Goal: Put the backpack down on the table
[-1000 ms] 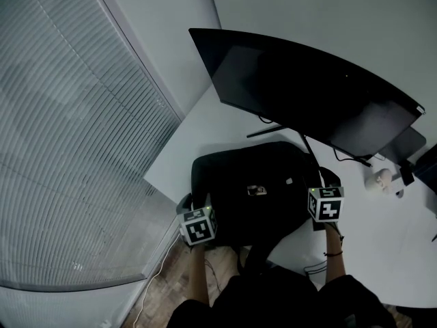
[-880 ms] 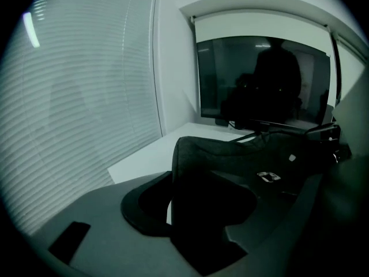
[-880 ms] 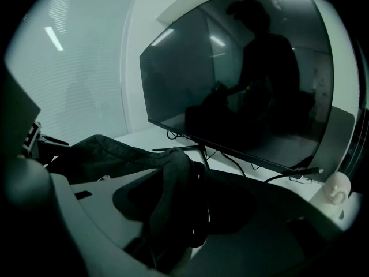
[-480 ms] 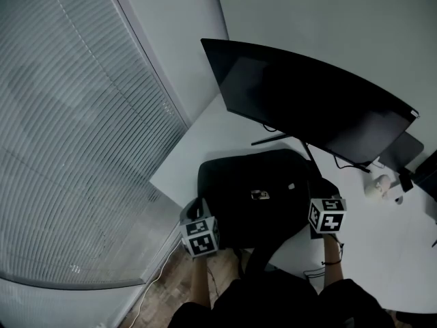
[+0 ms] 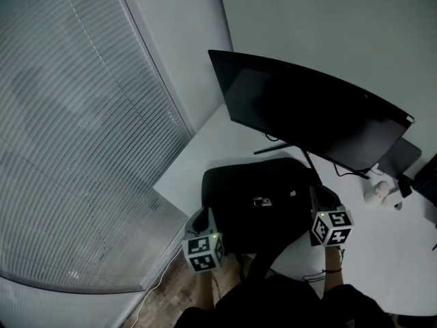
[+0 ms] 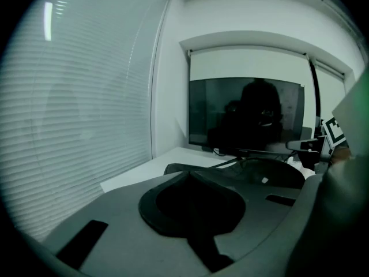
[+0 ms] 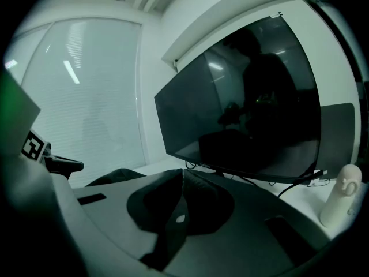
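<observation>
The black backpack (image 5: pixel 252 197) lies flat on the white table (image 5: pixel 194 157) in front of the monitor, one strap (image 5: pixel 263 251) hanging over the near edge. My left gripper (image 5: pixel 203 214) hovers off the bag's near left corner, jaws shut with nothing between them. My right gripper (image 5: pixel 319 194) is at the bag's right side, also shut and empty. In the left gripper view the shut left gripper (image 6: pixel 187 175) points toward the backpack (image 6: pixel 271 175). In the right gripper view the right gripper (image 7: pixel 183 172) is pressed shut, the backpack (image 7: pixel 115 176) low at left.
A wide curved monitor (image 5: pixel 314 108) on a stand fills the back of the table, cables behind it. A small white bottle (image 5: pixel 377 190) stands at the right. Window blinds (image 5: pixel 75 149) run along the left, with wooden floor (image 5: pixel 167 289) below the table edge.
Both grippers stood open against the backpack's sides; they have since shut on nothing and lifted back toward me. The backpack stays on the table.
</observation>
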A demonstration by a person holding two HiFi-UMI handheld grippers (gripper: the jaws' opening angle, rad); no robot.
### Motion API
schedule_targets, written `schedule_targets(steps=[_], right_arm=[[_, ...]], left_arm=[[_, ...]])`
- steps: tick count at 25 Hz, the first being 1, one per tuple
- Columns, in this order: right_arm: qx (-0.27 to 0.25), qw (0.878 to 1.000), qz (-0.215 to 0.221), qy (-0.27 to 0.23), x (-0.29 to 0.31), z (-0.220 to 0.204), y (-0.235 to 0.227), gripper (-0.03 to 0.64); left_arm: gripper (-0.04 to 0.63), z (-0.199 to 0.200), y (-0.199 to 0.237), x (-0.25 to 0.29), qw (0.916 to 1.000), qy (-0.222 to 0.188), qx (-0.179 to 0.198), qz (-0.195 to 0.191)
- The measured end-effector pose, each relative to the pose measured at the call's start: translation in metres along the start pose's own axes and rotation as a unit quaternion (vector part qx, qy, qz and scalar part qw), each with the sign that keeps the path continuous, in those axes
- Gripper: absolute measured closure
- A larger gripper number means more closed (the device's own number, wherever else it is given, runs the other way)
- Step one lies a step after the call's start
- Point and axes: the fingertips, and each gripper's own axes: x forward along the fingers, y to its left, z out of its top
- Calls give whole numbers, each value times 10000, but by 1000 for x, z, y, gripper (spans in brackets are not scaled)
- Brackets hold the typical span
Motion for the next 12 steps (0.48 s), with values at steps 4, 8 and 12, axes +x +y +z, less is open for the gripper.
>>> schedule_targets(steps=[4, 8, 12], right_arm=[[-22, 9989, 208, -410, -7, 21, 7, 603], [12, 9970, 350, -691, -16, 36, 14, 603], [-49, 9954, 387, -875, -29, 45, 18, 603]], left_arm=[[578, 16, -2, -11, 9995, -292, -4, -123], [578, 33, -3, -24, 9981, -579, 20, -226], [578, 39, 4, -34, 9968, -765, -11, -251]])
